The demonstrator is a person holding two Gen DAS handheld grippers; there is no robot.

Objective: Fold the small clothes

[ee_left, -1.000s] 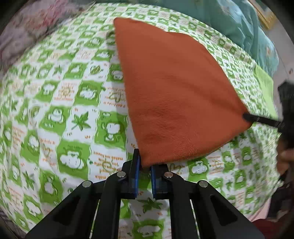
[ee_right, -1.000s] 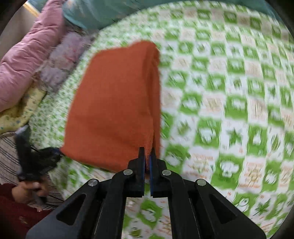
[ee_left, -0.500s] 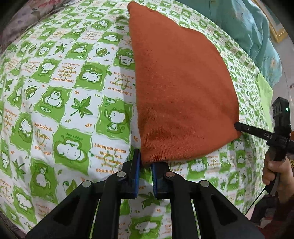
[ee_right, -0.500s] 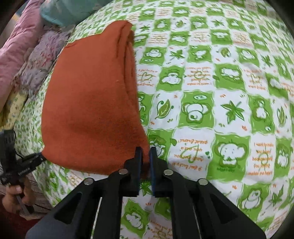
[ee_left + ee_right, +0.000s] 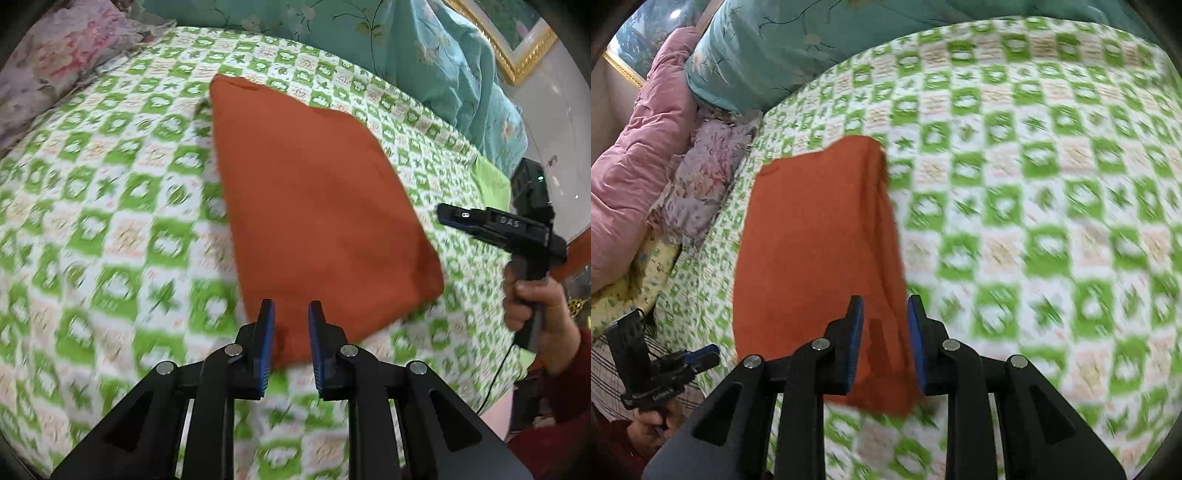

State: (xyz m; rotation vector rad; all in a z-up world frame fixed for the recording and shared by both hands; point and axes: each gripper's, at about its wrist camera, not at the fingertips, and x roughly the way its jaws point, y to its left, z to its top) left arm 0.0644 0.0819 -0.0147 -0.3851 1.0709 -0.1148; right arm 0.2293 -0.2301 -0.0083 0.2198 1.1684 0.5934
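A folded rust-orange cloth (image 5: 314,206) lies flat on the green-and-white checked bedspread (image 5: 110,221). My left gripper (image 5: 291,314) hovers above the cloth's near corner. Its jaws are opening, and the blue pads do not press on the fabric. In the right wrist view the same cloth (image 5: 816,251) lies below my right gripper (image 5: 885,306). Those jaws are opening too, above the cloth's near right edge, holding nothing. My right gripper (image 5: 448,216) also shows at the right of the left wrist view, held by a hand (image 5: 535,302).
A teal quilt (image 5: 369,44) bounds the far side of the bed. A pink quilt (image 5: 635,155) and a floral pillow (image 5: 701,177) lie at the left. The bedspread's edge (image 5: 491,184) drops off at the right. My left gripper (image 5: 701,358) shows at lower left.
Both grippers let go of the cloth's near corners, opened and lifted back from it. The cloth now lies flat on the bedspread.
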